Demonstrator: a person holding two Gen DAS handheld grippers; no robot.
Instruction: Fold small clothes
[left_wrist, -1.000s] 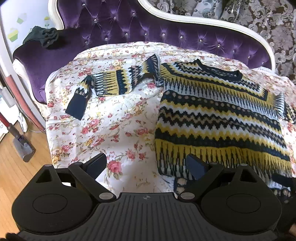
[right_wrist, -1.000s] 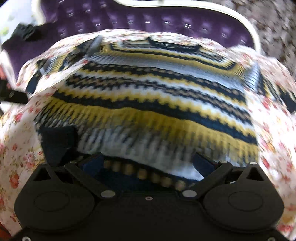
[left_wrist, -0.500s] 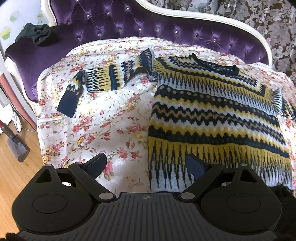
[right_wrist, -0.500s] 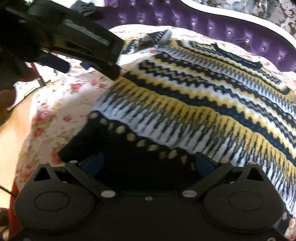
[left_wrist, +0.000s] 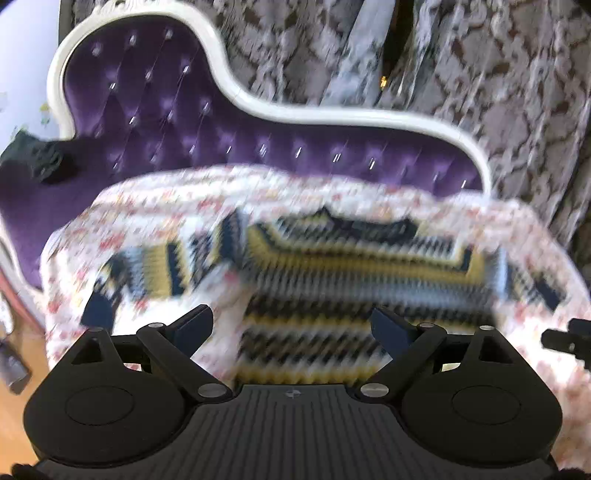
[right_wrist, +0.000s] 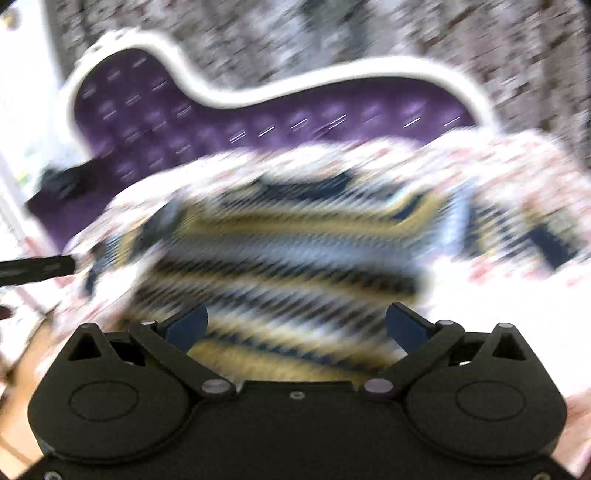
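Note:
A small knitted sweater (left_wrist: 354, 280) with yellow, navy and white zigzag bands lies flat on a floral sheet (left_wrist: 155, 206), its sleeves spread to both sides. Both views are motion-blurred. My left gripper (left_wrist: 291, 325) is open and empty, held above the sweater's lower hem. My right gripper (right_wrist: 295, 325) is open and empty, also above the hem of the sweater (right_wrist: 295, 251). The tip of the right gripper shows at the right edge of the left wrist view (left_wrist: 569, 339), and the left gripper shows at the left edge of the right wrist view (right_wrist: 37, 269).
The sheet covers a purple tufted sofa (left_wrist: 155, 110) with a white curved frame. A dark crumpled cloth (left_wrist: 33, 158) lies on the sofa's left arm. Patterned curtains (left_wrist: 480, 55) hang behind. Wooden floor (left_wrist: 11, 369) shows at the lower left.
Both grippers have lifted and tilted up, away from the sweater's hem; the views now show the sofa back and curtains. The right gripper is no longer over the dark hem.

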